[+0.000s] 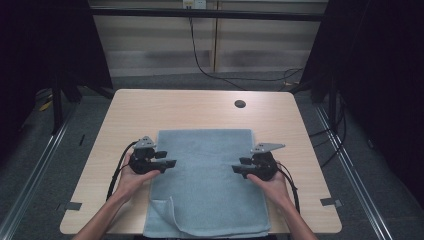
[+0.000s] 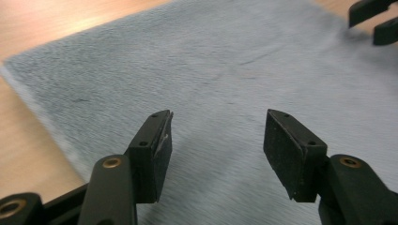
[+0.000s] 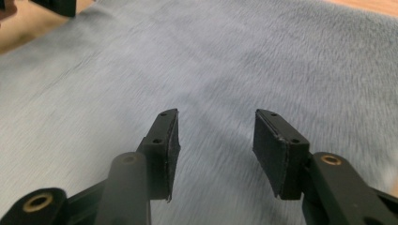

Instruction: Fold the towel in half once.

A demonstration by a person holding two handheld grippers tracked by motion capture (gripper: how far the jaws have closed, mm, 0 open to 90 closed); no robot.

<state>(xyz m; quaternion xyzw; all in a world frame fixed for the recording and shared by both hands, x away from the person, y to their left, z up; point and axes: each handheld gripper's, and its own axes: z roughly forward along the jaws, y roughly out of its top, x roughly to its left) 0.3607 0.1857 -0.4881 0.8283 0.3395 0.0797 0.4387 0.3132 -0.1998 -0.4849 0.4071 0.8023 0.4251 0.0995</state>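
A grey-blue towel [image 1: 205, 175] lies flat on the wooden table [image 1: 200, 107], its near left corner folded over. My left gripper [image 1: 172, 163] hovers over the towel's left edge and points right, jaws open with nothing between them. My right gripper [image 1: 235, 169] is over the towel's right side, points left, and is open and empty too. In the left gripper view my own gripper [image 2: 217, 140] looks across the towel [image 2: 211, 70] toward the other gripper's fingertips [image 2: 373, 18]. In the right gripper view my gripper [image 3: 217, 136] hangs over the towel [image 3: 211, 61].
A round cable hole [image 1: 240, 104] sits in the table's far right part. Bare wood runs along the table's far side and both sides of the towel. Cables trail from each gripper along the forearms. Dark curtains and floor rails flank the table.
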